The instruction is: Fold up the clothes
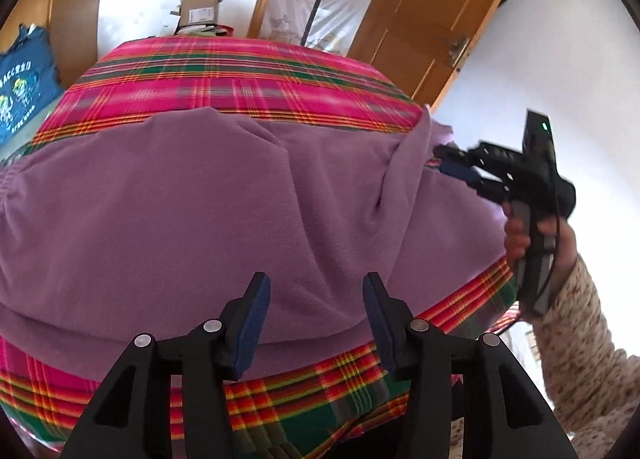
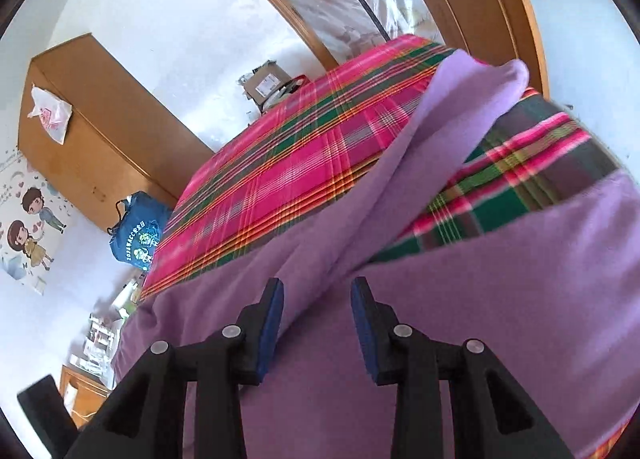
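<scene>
From my left camera, the purple garment point(image 1: 224, 199) lies spread on the plaid cloth point(image 1: 240, 75), its long axis running left to right across my view, just beyond my left tongs point(image 1: 316, 299). One part of it is bunched and trails away to the right, toward my right tongs point(image 1: 450, 161). My left tongs point down at the near edge of the garment, jaws about half open with nothing between the pads. My right hand point(image 1: 532, 235) grips its handle upright off to the right, in a speckled sleeve point(image 1: 588, 347); those tips sit beside the bunched fabric, but I cannot tell from here whether they touch it.

From my right camera, a sleeve of the garment point(image 2: 460, 115) stretches diagonally from between my right tongs point(image 2: 318, 299) up to the far right. These jaws stand partly open, holding nothing; the fabric lies below and beyond them.
</scene>
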Motion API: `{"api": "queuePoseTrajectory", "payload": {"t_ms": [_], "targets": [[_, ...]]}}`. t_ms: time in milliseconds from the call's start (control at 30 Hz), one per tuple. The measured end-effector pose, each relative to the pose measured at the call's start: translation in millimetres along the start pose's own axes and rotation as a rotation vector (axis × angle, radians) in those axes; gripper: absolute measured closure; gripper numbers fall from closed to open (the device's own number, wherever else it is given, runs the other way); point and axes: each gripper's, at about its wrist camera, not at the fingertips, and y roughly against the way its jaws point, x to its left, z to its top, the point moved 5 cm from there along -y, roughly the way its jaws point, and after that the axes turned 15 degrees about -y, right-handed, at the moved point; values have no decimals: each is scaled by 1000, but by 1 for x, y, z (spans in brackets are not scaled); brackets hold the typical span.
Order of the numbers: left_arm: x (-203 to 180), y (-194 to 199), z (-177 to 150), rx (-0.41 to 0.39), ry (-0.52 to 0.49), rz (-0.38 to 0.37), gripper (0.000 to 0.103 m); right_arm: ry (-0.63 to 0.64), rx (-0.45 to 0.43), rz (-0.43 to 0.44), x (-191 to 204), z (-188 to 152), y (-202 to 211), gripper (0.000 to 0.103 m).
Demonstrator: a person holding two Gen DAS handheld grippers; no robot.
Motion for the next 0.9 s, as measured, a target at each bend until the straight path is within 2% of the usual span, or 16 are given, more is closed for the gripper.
{"api": "queuePoseTrajectory", "payload": {"t_ms": [167,467,700,733,800,833,900], "targets": [[-13,-11,2,30,-55,-15,53,-21,-1,-28,-2,14,-18,67],[-12,-24,3,62,-27,-29,53,-7,-47,-52,3,35,-23,67],[-17,-25,-1,78,-30,-22,53,-24,-32,-111,-2,41,-36,69],[-17,-25,-1,79,-29,-21,53,-24,-33,-117,-3,42,-37,71],[-18,-25,0,80,-30,-17,53,-14,-46,-122,-2,41,-36,95],[-19,-25,0,80,-32,-14,53,-8,-54,-123,-1,41,-35,99],[-20,-24,0,75,-34,-13,53,5,-70,-125,0,40,-33,100]]}}
